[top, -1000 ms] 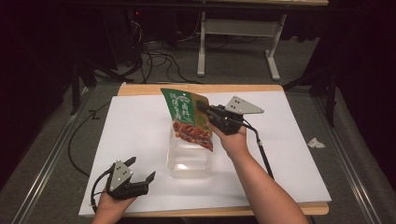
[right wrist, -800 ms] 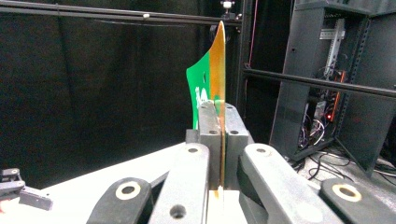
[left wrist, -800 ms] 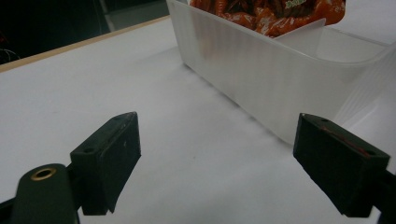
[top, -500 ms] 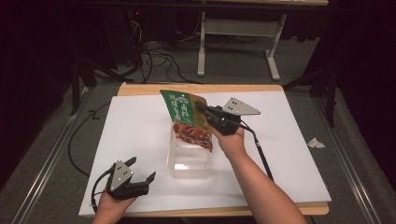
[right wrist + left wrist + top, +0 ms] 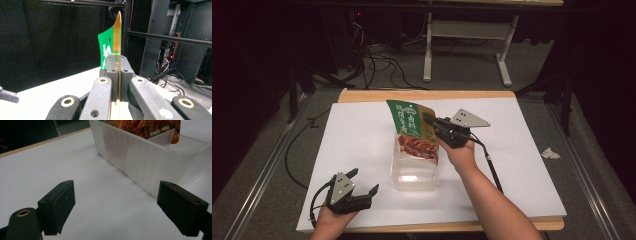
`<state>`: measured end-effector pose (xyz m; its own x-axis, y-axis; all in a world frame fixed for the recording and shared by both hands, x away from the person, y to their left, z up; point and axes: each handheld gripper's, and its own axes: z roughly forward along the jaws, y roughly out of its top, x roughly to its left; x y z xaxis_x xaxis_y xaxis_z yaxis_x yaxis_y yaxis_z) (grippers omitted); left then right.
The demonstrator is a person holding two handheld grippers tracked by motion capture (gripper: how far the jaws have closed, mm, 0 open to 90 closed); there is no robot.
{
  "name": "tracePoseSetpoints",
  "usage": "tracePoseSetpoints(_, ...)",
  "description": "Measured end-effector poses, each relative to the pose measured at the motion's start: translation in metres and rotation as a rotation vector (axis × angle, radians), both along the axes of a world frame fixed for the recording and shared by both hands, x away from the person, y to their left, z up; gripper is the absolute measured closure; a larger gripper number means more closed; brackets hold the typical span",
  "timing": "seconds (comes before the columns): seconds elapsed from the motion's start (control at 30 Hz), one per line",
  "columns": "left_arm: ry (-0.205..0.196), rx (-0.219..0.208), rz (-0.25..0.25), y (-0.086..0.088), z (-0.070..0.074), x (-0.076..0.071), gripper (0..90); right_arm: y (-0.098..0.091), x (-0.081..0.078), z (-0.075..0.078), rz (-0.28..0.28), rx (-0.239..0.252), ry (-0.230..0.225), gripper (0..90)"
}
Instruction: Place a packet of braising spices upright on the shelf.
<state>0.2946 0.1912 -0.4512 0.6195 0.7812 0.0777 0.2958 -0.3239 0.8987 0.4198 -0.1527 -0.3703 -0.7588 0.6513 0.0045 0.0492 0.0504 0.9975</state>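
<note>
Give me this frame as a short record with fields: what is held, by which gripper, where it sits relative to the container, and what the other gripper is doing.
held item: green snack pouch
holder: right gripper, jaws shut on the pouch's edge
pouch position: tilted, lower end inside the clear plastic container
container: on the white table sheet, near the middle
left gripper: jaws open, nothing between them, beside the container near the front edge

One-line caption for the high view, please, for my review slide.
Right gripper shut on a green snack pouch standing in a clear plastic bin; left gripper open on the white table cover.
</note>
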Motion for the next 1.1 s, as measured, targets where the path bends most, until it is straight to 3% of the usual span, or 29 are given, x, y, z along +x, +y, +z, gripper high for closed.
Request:
tracePoseSetpoints(0.47,-0.001,0.004,-0.002,-0.0004,0.0003,-0.0006,15.4,-0.0094,-0.0073,-0.0062,-0.029,-0.039,0.021,87.6)
tracePoseSetpoints(0.63,-0.001,0.004,-0.003,0.0004,0.0003,-0.0005,15.4,-0.0083,-0.0056,-0.005,-0.039,-0.033,0.057,76.1)
tracePoseSetpoints(0.7,-0.002,0.005,-0.001,0.0003,0.0004,-0.0006,15.4,-0.0082,-0.0032,-0.0036,-0.029,-0.036,0.075,64.9)
tracePoseSetpoints(0.93,-0.003,0.003,-0.001,0.0003,0.0006,-0.0006,15.4,-0.0071,0.0002,0.0001,-0.024,-0.044,0.116,48.0)
tracePoseSetpoints(1.1,-0.004,0.004,-0.001,0.0005,0.0007,-0.0005,15.4,-0.0079,0.0013,0.0012,-0.013,-0.048,0.126,41.6)
